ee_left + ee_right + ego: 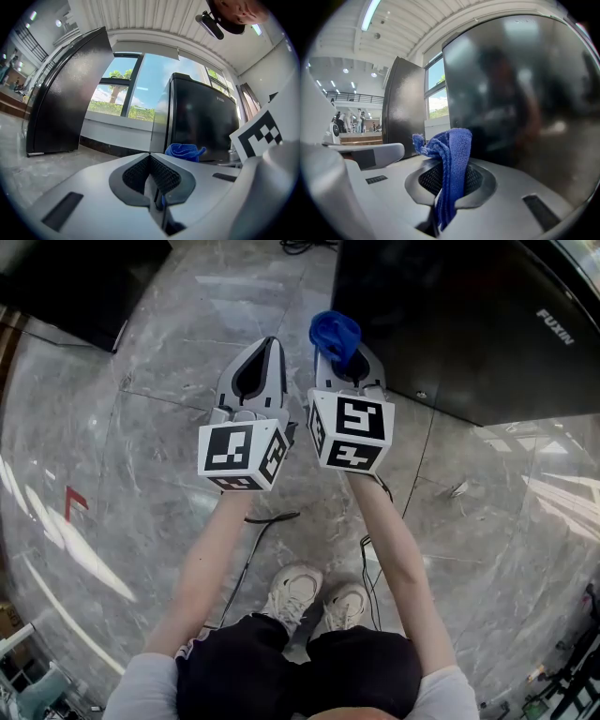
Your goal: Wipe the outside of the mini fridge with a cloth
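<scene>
Blue cloth [335, 334] clamped in the closed jaws of the right gripper [349, 360], bunched above the tips, close before the black mini fridge [459, 324]; contact not discernible. Left gripper [269, 345] alongside, jaws together, nothing between. Floor [131, 493]: glossy grey marble tile. Taller black appliance [84, 282] at left; window [124, 89] between the two.

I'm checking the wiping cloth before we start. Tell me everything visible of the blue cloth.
The blue cloth looks like soft microfibre, bunched into folds. It is pinched in the right gripper, jaws shut on it, its crumpled top sticking out past them. The black mini fridge is close ahead; contact is unclear.
</scene>
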Available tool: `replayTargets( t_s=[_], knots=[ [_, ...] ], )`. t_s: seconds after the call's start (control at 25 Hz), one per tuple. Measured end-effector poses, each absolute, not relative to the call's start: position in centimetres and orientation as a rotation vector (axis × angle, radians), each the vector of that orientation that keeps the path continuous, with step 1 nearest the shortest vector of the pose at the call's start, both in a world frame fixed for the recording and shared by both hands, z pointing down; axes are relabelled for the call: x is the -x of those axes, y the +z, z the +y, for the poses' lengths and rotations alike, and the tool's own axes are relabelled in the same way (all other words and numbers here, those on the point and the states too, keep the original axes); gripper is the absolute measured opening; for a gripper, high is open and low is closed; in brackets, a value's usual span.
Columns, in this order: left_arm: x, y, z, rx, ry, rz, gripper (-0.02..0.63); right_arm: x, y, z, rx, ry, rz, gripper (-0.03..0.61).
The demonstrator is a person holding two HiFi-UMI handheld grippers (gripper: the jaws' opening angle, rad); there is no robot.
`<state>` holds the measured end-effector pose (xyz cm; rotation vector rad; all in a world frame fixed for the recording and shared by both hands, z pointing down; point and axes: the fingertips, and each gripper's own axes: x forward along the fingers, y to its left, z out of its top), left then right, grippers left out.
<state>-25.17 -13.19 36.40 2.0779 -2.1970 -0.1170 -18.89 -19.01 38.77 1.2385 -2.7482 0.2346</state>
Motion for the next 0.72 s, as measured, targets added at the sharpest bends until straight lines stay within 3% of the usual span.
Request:
replayTargets(
  t_s=[0.72],
  knots=[
    [22.7,37.0,-13.6,-2.11,-0.112,-2.16,0.005,15.7,38.9,-19.4,-1.337,0.205,-2.691,0.052]
  ],
)
